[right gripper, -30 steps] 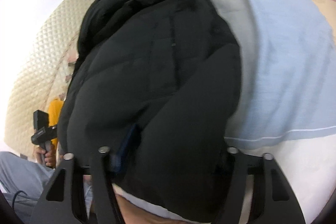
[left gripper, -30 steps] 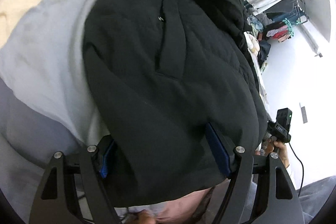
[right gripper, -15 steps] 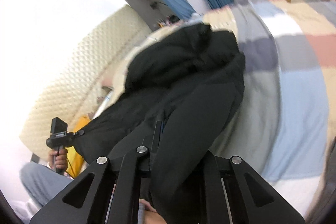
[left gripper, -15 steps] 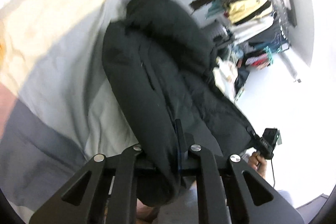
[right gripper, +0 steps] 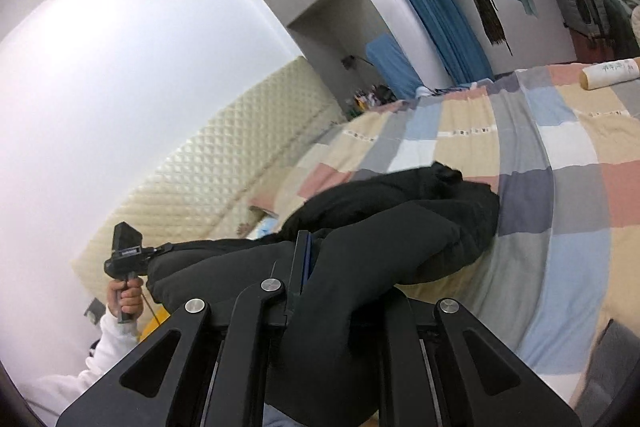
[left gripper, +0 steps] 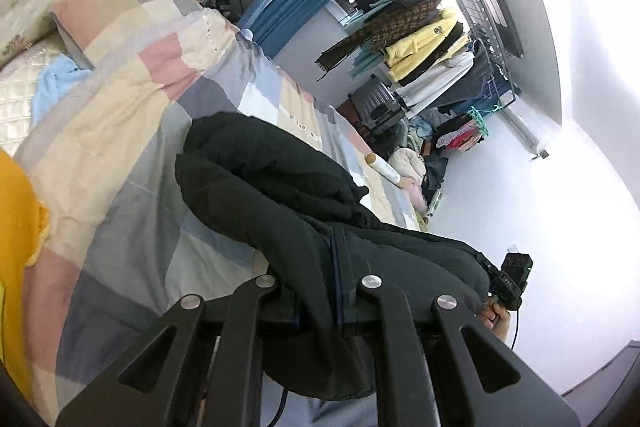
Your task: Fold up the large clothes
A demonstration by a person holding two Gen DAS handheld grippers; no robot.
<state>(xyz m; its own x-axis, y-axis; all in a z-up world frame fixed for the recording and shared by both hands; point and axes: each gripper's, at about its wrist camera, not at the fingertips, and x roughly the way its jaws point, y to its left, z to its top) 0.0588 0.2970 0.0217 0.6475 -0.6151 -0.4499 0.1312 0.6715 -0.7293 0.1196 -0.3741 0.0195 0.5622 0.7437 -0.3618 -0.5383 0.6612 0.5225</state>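
A large black padded jacket [left gripper: 280,195] hangs between both grippers above a checked bed cover [left gripper: 132,131]. My left gripper [left gripper: 316,291] is shut on one edge of the jacket. My right gripper [right gripper: 320,287] is shut on another edge of the jacket [right gripper: 400,227]. The jacket's far end still rests on the bed cover [right gripper: 560,155]. The right gripper shows in the left wrist view [left gripper: 508,279]; the left gripper shows in the right wrist view [right gripper: 128,255].
A quilted cream headboard [right gripper: 224,179] runs along the bed. A rolled cream tube [right gripper: 608,73] lies on the far bed edge. A rack of hanging clothes [left gripper: 432,47] and a clothes pile [left gripper: 416,163] stand beyond the bed. A yellow garment [left gripper: 16,267] is at left.
Both grippers have closed on the jacket's near edge and lifted it up and back. The views have swung from looking down on the jacket to looking across the bed.
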